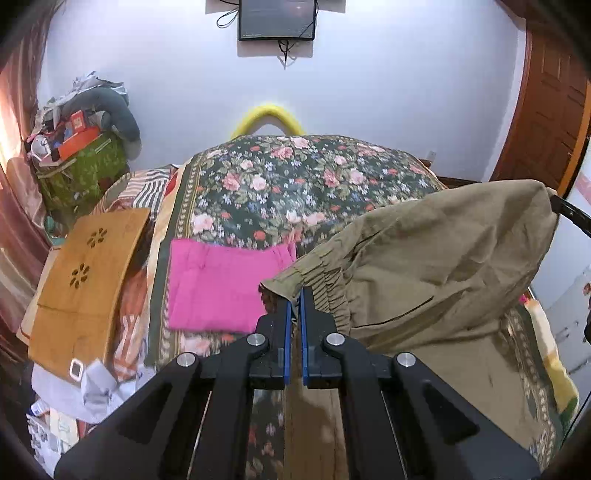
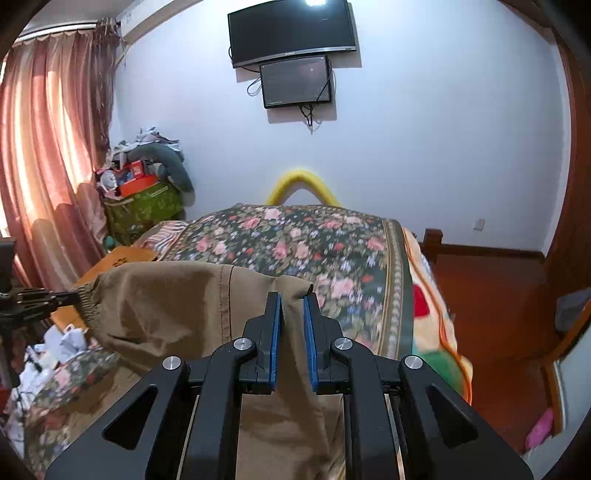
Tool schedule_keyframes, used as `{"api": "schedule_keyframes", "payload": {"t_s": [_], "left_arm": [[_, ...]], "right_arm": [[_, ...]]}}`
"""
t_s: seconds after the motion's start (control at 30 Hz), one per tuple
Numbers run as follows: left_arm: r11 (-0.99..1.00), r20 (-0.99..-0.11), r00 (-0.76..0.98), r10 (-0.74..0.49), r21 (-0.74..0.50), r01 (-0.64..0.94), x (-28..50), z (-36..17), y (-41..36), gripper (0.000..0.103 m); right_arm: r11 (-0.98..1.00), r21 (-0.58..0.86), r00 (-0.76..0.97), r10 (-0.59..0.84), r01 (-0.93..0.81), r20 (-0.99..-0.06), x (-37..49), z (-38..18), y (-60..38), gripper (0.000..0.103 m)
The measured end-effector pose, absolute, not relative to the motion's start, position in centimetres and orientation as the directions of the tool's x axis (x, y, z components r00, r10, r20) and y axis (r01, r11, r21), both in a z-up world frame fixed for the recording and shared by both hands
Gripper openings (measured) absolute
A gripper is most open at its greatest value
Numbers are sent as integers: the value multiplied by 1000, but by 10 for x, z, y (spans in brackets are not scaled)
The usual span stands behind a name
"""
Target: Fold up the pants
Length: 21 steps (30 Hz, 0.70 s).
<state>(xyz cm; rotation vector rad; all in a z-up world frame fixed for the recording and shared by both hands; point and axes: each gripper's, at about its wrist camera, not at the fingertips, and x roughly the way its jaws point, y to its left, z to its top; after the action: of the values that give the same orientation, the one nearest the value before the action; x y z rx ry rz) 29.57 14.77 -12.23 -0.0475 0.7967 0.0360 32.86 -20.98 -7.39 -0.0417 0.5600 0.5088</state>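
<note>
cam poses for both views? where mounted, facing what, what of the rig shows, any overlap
Left wrist: on the left claw, looking along its fingers, angled down over the floral bed; claw shut on the gathered waistband of the khaki pants; right claw's tip at the right edge.
Right wrist: on the right claw, facing the same wall; claw shut on the pants' other end; left claw at the left edge.
Shared: pants, bed, lower wall monitor, yellow hoop, corner clutter pile.

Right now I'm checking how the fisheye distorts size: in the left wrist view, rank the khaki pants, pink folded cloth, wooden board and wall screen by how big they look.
1. khaki pants, nearest the camera
2. pink folded cloth and wooden board, too alike to rank
3. wall screen, farthest and cut off
</note>
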Motion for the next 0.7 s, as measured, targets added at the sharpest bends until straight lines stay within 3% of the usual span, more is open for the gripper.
{"api": "schedule_keyframes", "payload": {"t_s": [0.7], "left_arm": [[998, -792, 610, 2, -32, -45, 181, -196, 140, 3]], "right_arm": [[862, 105, 610, 431, -495, -664, 178, -168, -223, 11]]}}
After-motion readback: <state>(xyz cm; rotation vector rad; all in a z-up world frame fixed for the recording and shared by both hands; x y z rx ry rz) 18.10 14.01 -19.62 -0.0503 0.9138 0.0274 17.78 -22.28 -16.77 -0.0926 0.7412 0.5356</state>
